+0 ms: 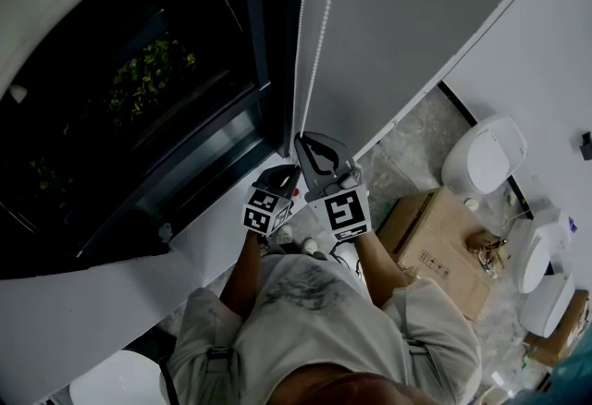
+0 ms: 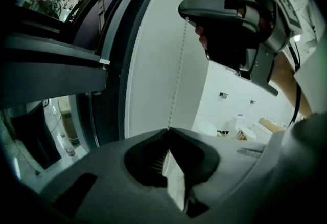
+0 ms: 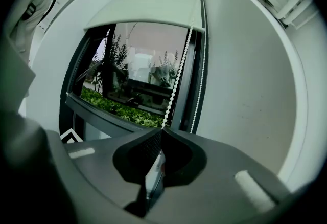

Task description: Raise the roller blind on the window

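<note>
Grey left claw and right claw both clamp bead chain.

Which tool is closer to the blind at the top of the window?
Right. The right tool clamps the bead chain higher up, nearer the blind; the left tool clamps the same chain just below it.

**Tight squeeze by the window**

The two grippers crowd each other on the bead chain, left gripper just under right gripper. The dark window frame hems in one side, bare wall the other. There's open air back toward the person. The cardboard box and toilet sit well clear on the floor.
</note>
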Available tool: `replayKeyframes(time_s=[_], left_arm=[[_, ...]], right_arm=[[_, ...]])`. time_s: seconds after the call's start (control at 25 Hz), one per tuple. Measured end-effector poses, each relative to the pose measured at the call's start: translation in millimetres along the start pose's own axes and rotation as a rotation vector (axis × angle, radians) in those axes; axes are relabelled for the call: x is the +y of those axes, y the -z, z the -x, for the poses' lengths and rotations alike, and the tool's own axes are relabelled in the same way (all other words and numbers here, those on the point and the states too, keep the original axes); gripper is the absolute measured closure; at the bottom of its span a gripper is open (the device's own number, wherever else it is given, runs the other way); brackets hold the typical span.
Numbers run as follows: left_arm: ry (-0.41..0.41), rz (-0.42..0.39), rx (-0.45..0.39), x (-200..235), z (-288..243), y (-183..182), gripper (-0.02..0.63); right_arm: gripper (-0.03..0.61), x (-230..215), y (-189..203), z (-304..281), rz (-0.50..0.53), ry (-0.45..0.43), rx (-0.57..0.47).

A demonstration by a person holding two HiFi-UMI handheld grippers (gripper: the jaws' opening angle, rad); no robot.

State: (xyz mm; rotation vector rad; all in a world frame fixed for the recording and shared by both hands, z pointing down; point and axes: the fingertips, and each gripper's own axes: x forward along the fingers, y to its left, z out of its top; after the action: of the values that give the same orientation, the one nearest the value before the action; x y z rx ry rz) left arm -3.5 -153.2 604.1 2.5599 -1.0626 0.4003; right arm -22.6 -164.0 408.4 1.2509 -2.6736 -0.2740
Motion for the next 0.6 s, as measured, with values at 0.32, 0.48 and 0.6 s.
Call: replayKeyframes(time_s=[0.32,0.48,0.6], left_arm=[[0.008,0.007,0.045,-1,0,25,0.598],[0.048,-0.002,0.030,-11,5,27,0.595],[0.056,0.005,0.007,-15,12,20,0.592]], right_arm=[[0.568,9,22,0,0.012,-0.009,0.045],[0.568,9,23,1,0.020,-0.003,0.048],[0.568,9,23,2,0.021,-0.004,0.048]])
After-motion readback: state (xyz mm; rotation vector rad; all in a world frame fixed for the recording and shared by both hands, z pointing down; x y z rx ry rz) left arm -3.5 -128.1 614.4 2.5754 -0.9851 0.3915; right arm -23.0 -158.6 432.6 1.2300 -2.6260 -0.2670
